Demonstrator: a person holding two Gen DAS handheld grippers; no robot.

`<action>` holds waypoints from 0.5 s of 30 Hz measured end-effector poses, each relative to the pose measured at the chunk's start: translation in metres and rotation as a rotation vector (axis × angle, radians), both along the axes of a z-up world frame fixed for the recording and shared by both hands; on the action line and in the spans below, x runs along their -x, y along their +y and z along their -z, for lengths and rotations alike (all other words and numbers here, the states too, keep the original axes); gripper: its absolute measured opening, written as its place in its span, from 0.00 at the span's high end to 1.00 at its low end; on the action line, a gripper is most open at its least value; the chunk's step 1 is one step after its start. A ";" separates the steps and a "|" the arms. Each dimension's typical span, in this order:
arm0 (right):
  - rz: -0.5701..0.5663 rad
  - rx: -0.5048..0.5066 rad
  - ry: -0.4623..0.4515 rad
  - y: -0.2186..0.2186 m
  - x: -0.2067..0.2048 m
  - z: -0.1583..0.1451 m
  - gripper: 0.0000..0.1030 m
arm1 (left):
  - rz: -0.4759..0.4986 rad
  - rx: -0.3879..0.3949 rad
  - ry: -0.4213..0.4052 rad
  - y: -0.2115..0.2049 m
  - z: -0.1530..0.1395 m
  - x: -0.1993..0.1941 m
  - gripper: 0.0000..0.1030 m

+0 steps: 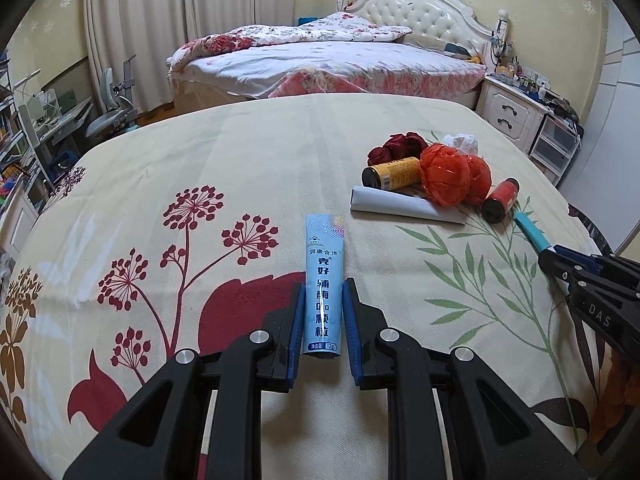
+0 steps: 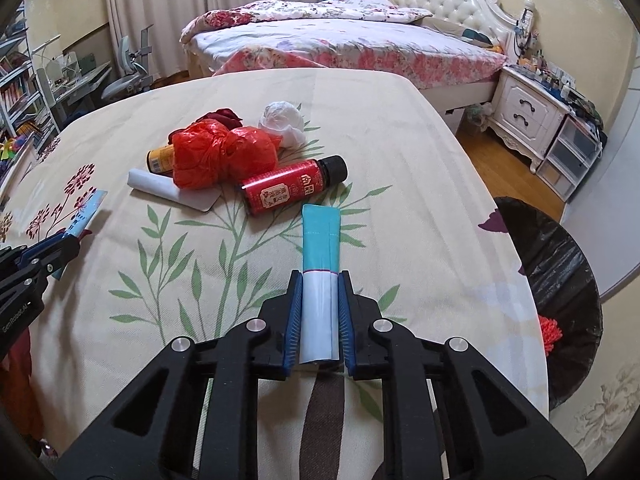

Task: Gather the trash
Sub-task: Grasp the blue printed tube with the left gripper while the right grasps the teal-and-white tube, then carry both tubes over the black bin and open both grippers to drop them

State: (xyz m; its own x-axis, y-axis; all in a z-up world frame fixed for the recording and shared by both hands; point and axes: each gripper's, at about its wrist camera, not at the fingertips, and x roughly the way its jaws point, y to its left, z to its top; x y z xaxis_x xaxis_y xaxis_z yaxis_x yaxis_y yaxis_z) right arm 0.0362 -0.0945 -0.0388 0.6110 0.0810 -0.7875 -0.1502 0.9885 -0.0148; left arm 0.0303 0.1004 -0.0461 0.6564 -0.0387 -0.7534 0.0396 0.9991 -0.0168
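**Both tools hold sachets over the flowered table**

A bedroom with a made bed (image 1: 328,64) and a white nightstand (image 2: 528,114) lies behind a table covered with a cream cloth printed with red flowers and green leaves (image 1: 224,160).

The left tool (image 1: 322,292) is closed on a pale blue printed sachet (image 1: 323,280), which sits lengthwise between the blue pads and sticks out well ahead of the tips, over the cloth. In the right wrist view the same sachet (image 2: 86,210) shows at the left edge, pinched in that tool (image 2: 68,240).

The right tool (image 2: 319,280) grips a teal and white folded sachet (image 2: 320,264). Its white end lies between the pads and its teal end juts forward, pointing at the pile. In the left wrist view this tool (image 1: 550,258) enters from the right with the teal end (image 1: 532,232) showing.

Ahead of both tools lies one cluster of trash:
- one crumpled red plastic bag (image 2: 220,152), knotted into two lumps
- one red bottle with a black cap (image 2: 292,186), lying on its side
- one yellow can (image 1: 394,172), lying on its side
- one rolled white paper (image 1: 404,204)
- one crumpled white plastic bag (image 2: 282,120)
- one dark red fabric flower bunch (image 1: 398,146)

Off the table's right edge stands a bin lined with a black bag (image 2: 560,264), with something red and fluffy (image 2: 550,330) inside.
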 end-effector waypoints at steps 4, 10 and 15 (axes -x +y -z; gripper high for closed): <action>0.001 -0.009 0.000 -0.002 0.009 0.000 0.84 | 0.003 0.000 -0.008 -0.002 -0.001 0.003 0.81; 0.021 -0.020 -0.012 -0.010 0.019 -0.003 0.85 | 0.008 0.012 -0.025 -0.007 -0.004 0.010 0.81; 0.045 -0.020 -0.036 -0.019 0.025 -0.008 0.85 | 0.034 0.024 -0.055 -0.020 -0.010 0.016 0.81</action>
